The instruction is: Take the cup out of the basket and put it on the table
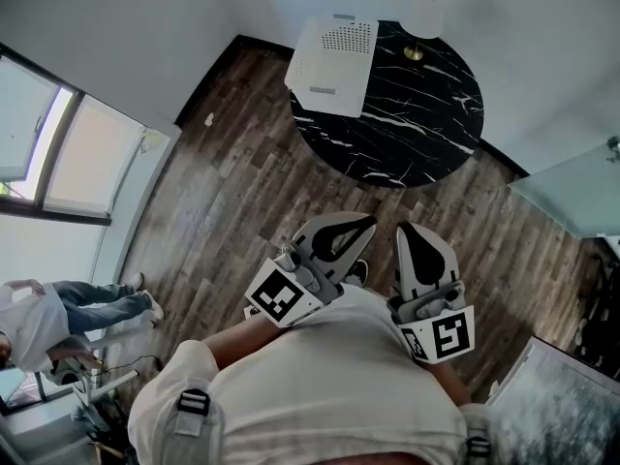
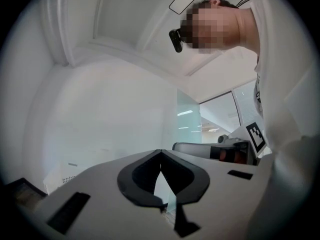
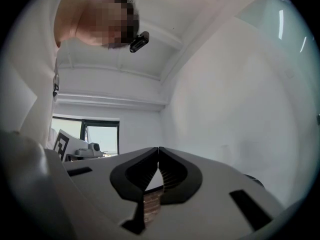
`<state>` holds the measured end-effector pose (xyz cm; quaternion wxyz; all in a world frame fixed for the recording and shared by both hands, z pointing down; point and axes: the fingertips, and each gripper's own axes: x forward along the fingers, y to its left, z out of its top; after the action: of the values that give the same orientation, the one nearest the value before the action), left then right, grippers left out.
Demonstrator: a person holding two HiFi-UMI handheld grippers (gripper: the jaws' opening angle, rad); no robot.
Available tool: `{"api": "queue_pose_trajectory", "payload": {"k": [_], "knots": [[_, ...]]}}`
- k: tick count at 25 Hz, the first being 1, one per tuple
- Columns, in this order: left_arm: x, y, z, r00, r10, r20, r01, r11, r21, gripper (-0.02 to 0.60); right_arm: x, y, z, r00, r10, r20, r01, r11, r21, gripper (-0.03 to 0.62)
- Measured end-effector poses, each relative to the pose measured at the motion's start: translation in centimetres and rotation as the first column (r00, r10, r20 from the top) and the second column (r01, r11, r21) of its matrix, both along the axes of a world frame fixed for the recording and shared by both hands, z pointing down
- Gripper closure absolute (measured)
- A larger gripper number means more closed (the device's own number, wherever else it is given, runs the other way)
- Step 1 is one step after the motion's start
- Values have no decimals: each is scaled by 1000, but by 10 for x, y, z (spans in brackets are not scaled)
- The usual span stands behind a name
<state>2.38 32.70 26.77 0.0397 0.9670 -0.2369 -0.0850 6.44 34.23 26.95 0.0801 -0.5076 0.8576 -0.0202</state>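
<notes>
Head view alone gives me the white basket (image 1: 334,61), on the round black surface (image 1: 417,134) well ahead of me. I can't make out the cup, so I judge it's inside. This is the approach step: the left claw (image 1: 354,229) and right claw (image 1: 417,240) are both clenched on nothing, close to my chest. Next I must close in and open one. The gripper views show only walls and ceiling, but confirm the tips meet.
</notes>
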Motion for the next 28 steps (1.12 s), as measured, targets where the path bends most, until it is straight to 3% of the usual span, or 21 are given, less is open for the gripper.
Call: {"api": "queue_pose_trajectory", "payload": {"k": [8,16,28], "knots": [[21,4,1,1000,-4,7,4,1000,4,575,18,3,7,1000,-8,20,8,1000,-13,585],[16,-36,5,1000,-30,0,30,1000,-7,574,15,-35,10,1000,-24,16,24,999,-22,585],[-31,-181,12,999,-41,-14,41,999,-27,575,-27,-175,12,999,-25,-26,24,999,-43,585]]}}
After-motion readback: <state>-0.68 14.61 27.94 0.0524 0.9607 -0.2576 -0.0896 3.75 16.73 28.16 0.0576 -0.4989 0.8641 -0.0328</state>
